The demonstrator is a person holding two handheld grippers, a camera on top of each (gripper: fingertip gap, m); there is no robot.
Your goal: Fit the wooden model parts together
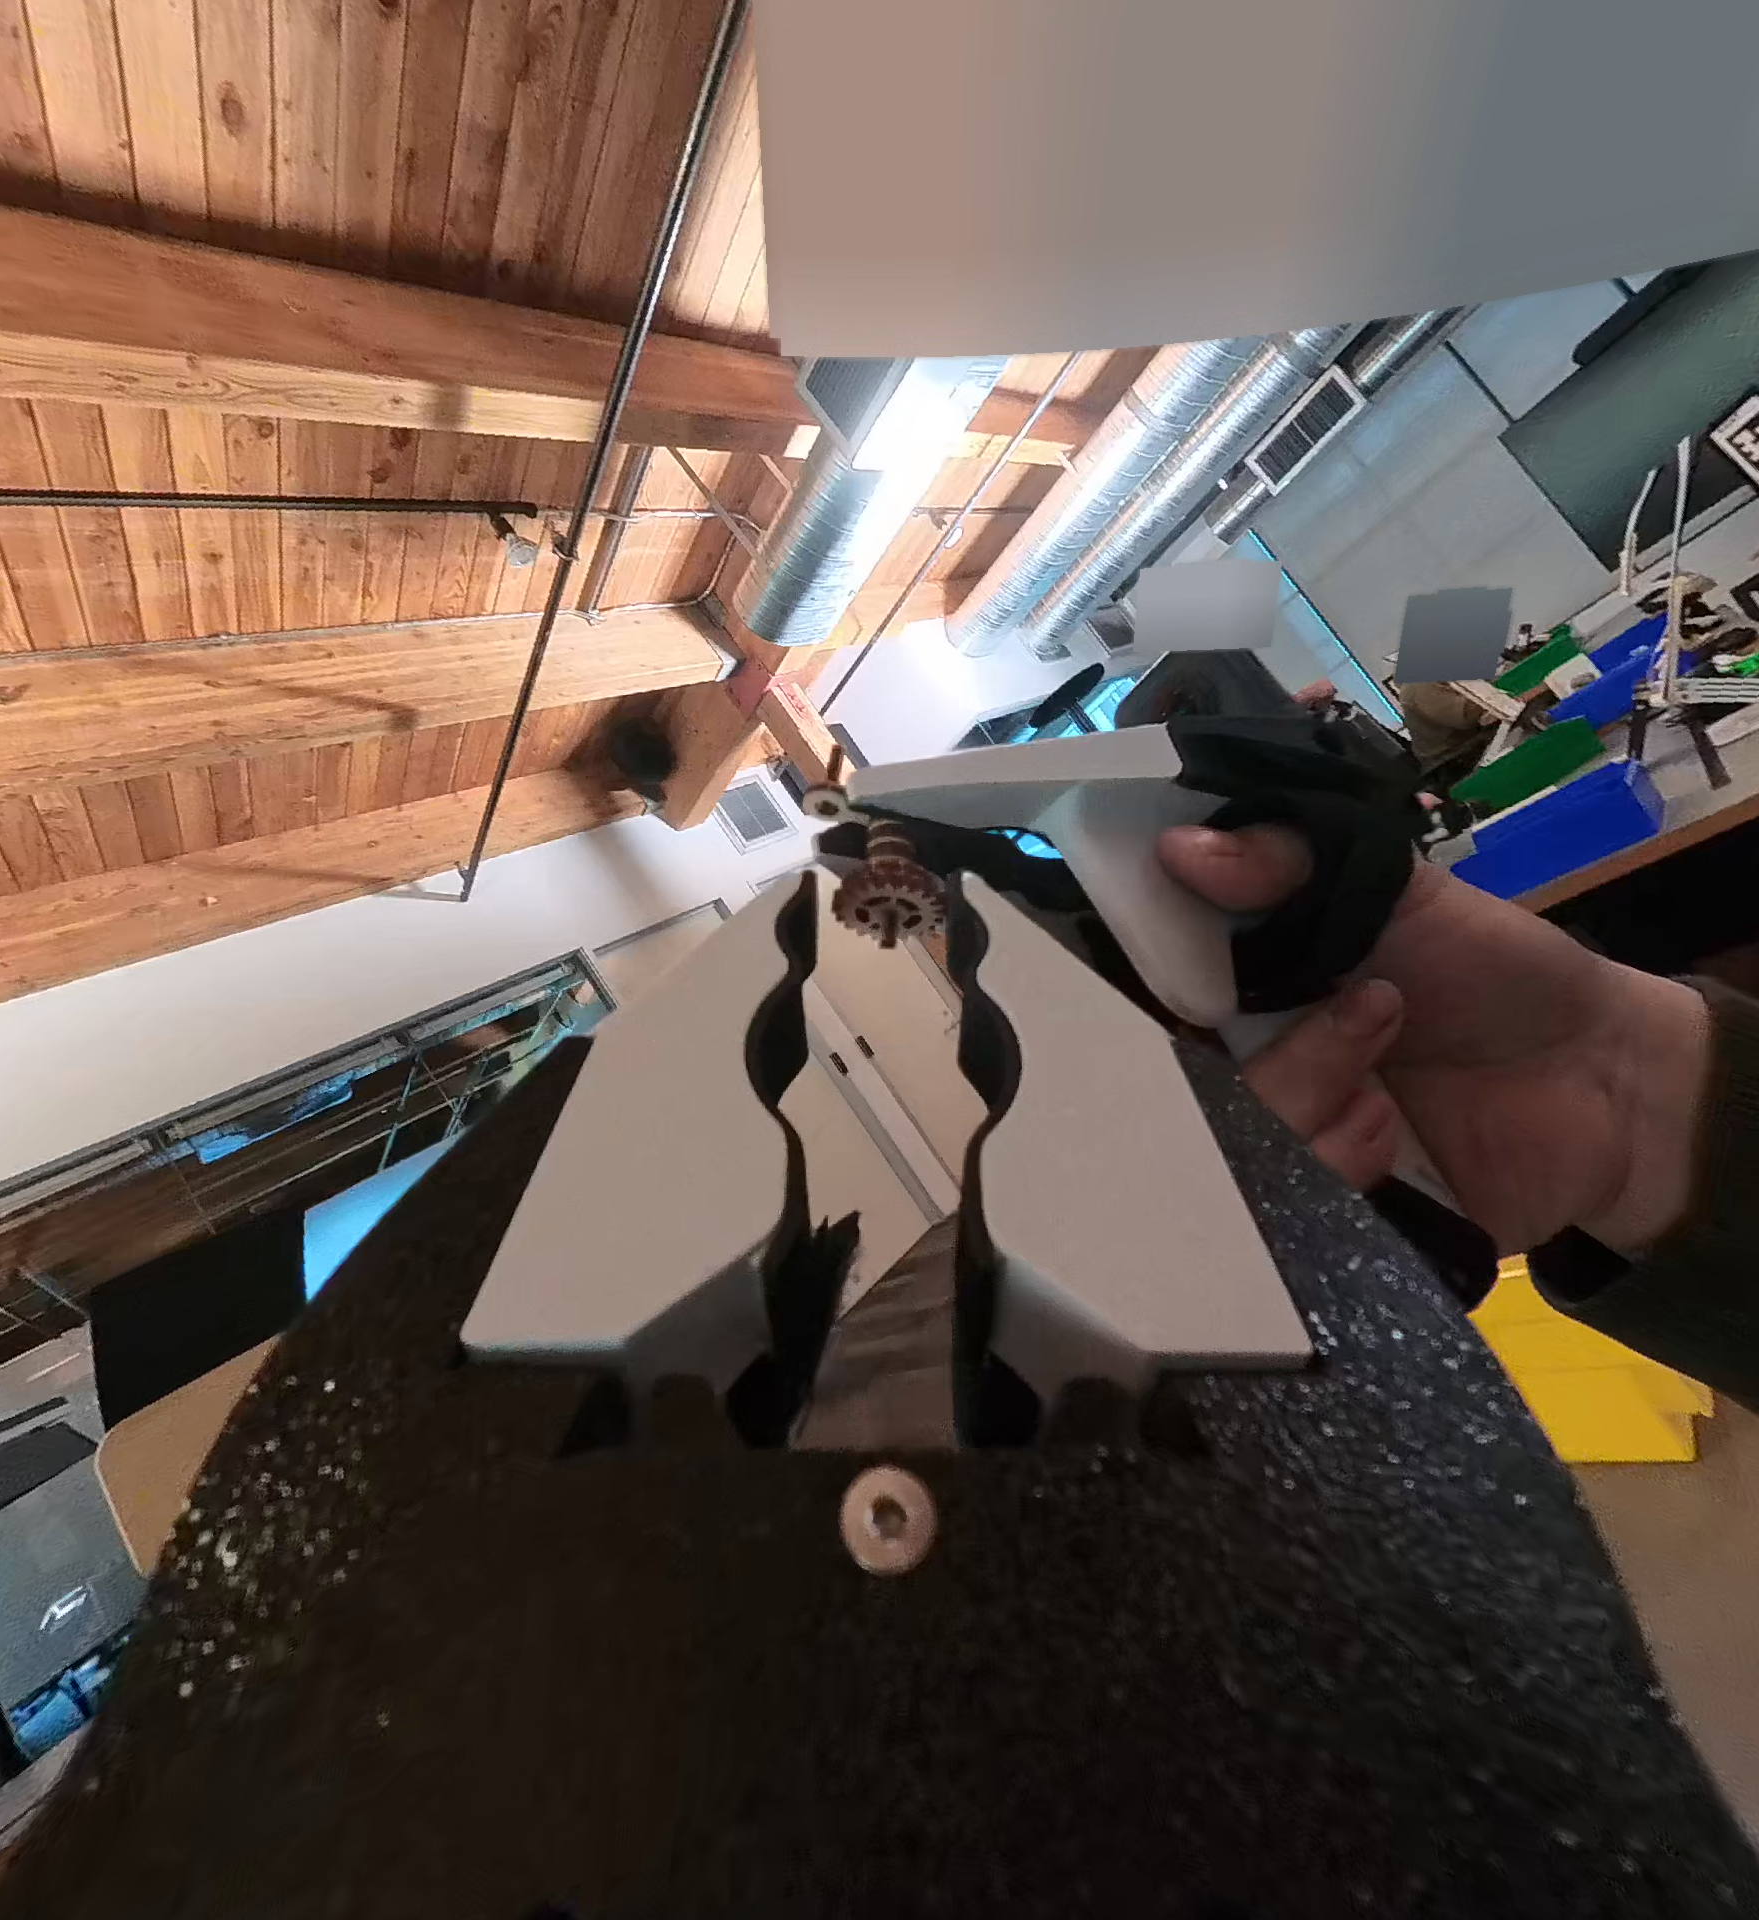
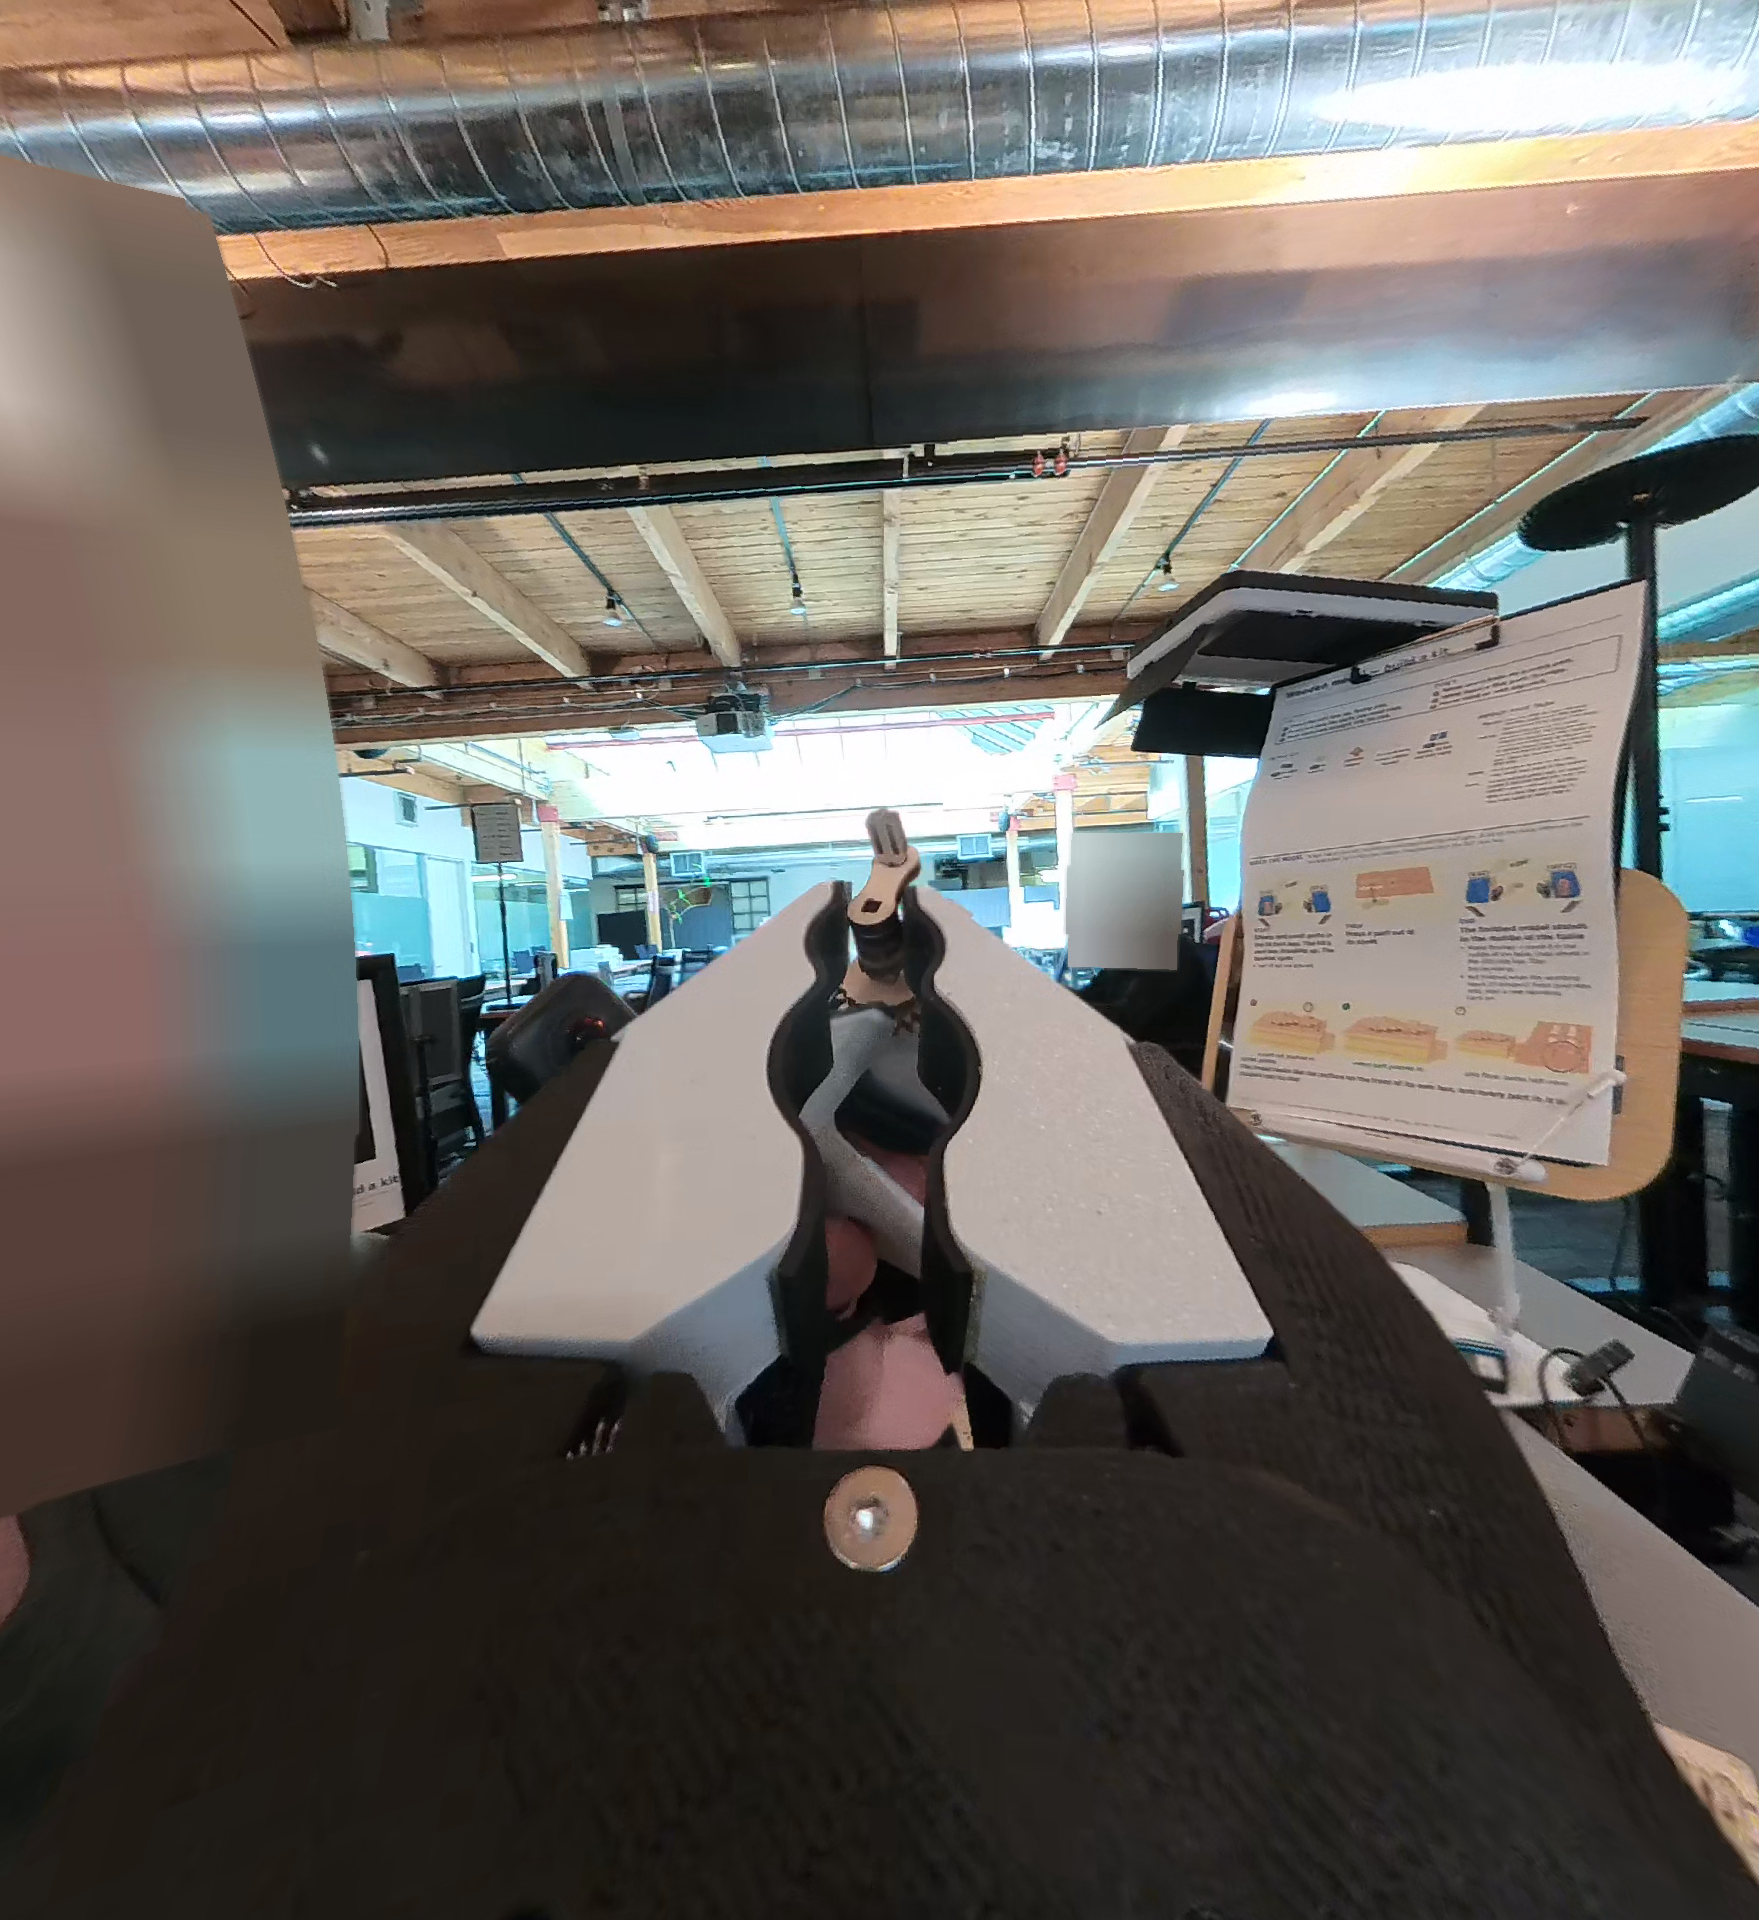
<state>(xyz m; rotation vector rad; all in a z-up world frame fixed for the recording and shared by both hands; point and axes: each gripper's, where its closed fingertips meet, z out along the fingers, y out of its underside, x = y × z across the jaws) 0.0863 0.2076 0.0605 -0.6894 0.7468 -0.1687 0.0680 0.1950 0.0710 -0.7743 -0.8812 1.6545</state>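
Left wrist view. The left gripper (image 1: 880, 914) is seen from behind, raised toward a wooden plank ceiling (image 1: 231, 520); its two white fingers (image 1: 646, 1122) with wavy black inner pads are spread, with a clear gap between the tips, and nothing is pinched between them. Just beyond the tips, the right gripper (image 1: 833, 821) enters from the right, held by a hand (image 1: 1457, 1091) in a dark sleeve. Its fingertips are pressed onto the wooden model part (image 1: 880, 883), a small assembly of stacked toothed discs on a thin axle. The largest gear faces the camera, and the long axis of the axle runs from the right gripper's tips down toward the gap of the left gripper. Whether the part touches the left fingers cannot be told. In the background, a worktop (image 1: 1685, 821) bearing blue and green bins (image 1: 1581, 810) is visible at right.

Right wrist view. The right gripper (image 2: 875, 914) is nearly closed, its black pads pinching the wooden model part (image 2: 880, 925) at the very tips. A pale flat lever with a square hole and a slotted rounded end is shown projecting forward and upward past the fingertips, tilted slightly left; dark stacked discs sit just behind it between the pads. Through the gap nearer the camera, a white finger of the left gripper (image 2: 854, 1132) and part of a hand (image 2: 875, 1382) are seen below. An instruction sheet (image 2: 1426, 904) on a stand is seen at right, beneath a metal duct (image 2: 854, 114).
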